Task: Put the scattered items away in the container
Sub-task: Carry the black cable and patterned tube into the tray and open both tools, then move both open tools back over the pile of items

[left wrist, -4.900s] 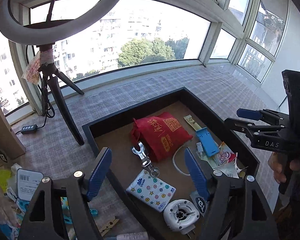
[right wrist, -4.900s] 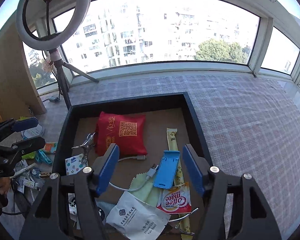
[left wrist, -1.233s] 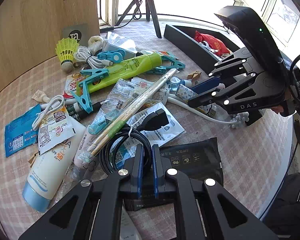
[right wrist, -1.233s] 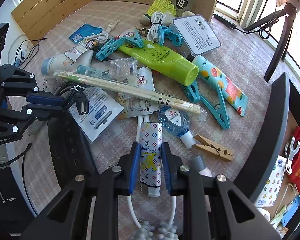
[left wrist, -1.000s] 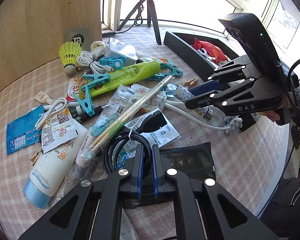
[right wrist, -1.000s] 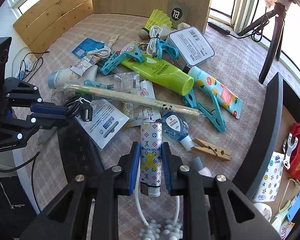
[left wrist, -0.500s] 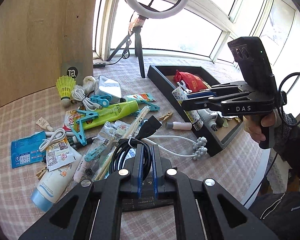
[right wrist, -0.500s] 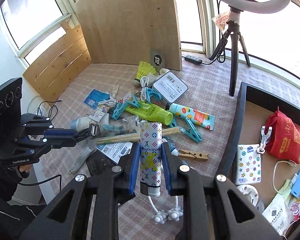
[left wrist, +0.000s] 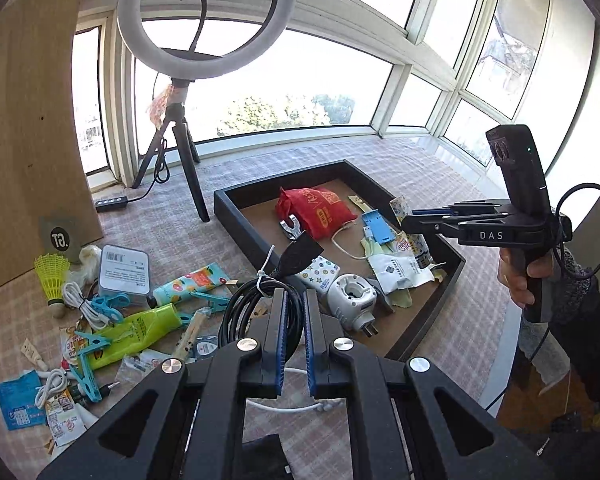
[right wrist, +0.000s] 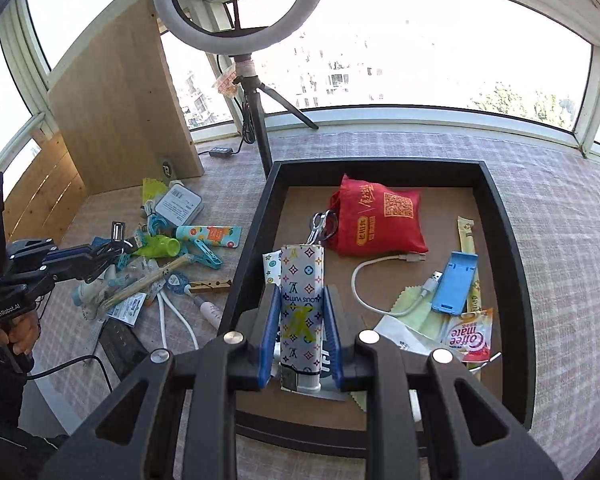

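Note:
The black tray (right wrist: pixel 506 240) holds a red pouch (right wrist: pixel 380 216), a blue phone stand (right wrist: pixel 456 282), a white cable and sachets. My right gripper (right wrist: pixel 300 320) is shut on a white patterned tube (right wrist: pixel 302 300), held upright over the tray's near left part. From the left wrist view that right gripper (left wrist: pixel 406 222) hangs above the tray's right side (left wrist: pixel 448 248). My left gripper (left wrist: pixel 294 330) is shut on a coiled black USB cable (left wrist: pixel 260 300), lifted above the table beside the tray's near left corner. Scattered items (left wrist: pixel 140 320) lie on the table left of the tray.
A ring light on a tripod (left wrist: pixel 188 184) stands behind the clutter near the tray's far left corner. A wooden board (left wrist: pixel 28 140) leans at the left. A green tube (left wrist: pixel 140 328), blue clips, a shuttlecock (left wrist: pixel 52 276) and a white tin (left wrist: pixel 124 272) lie among the clutter.
Both grippers rose off the table with their loads. The right one carried the patterned tube over the tray; the left one lifted the black cable toward the tray's near corner.

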Demonstrator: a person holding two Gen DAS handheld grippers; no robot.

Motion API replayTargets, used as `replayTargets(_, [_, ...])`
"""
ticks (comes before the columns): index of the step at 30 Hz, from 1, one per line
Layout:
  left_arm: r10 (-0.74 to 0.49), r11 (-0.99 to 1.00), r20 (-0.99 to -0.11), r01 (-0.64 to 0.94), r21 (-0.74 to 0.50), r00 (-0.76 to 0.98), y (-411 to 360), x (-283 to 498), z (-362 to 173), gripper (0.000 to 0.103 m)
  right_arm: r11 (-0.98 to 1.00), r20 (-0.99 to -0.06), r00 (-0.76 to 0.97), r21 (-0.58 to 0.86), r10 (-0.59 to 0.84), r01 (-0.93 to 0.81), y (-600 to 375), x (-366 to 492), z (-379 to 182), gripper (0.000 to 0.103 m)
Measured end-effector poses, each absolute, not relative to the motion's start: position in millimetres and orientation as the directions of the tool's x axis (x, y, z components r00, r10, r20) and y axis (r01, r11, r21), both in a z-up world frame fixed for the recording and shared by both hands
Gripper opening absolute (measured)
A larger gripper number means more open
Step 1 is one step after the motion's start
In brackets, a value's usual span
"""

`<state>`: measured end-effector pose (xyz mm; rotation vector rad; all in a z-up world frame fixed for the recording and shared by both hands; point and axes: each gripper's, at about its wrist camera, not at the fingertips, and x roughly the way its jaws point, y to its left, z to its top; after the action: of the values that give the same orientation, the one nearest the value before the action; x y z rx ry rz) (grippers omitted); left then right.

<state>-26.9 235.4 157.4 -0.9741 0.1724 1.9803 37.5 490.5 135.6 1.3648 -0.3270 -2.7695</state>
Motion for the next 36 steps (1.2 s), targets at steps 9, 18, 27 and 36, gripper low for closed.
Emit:
replayTargets(9, [0.684, -0.472, -0.699, -0.856, -0.209, -0.207, 322.8, -5.6, 162.3, 0.007, -0.96, -0.793, -0.609, 0.182, -0.017, -0.21, 551.0, 66.0, 127.7, 0.021])
replayTargets(18, [0.698, -0.452, -0.69, -0.864, -0.22, -0.189, 375.4, -15.9, 171.6, 0.037, -0.955, -0.797, -0.601, 0.132, 0.057, -0.266, 566.8, 69.0, 130.8, 0.041])
replayTargets(27, [0.701, -0.499, -0.668, -0.841, -0.208, -0.251, 348.2, -23.1, 178.6, 0.055, -0.952, -0.766, -0.635, 0.115, 0.097, -0.285, 557.0, 70.6, 143.6, 0.062])
replayTargets(36, [0.681, -0.557, -0.656, -0.812, -0.177, -0.324, 307.6, -26.3, 186.1, 0.055, -0.967, -0.758, -0.652, 0.143, 0.03, -0.21, 527.2, 52.0, 148.8, 0.062])
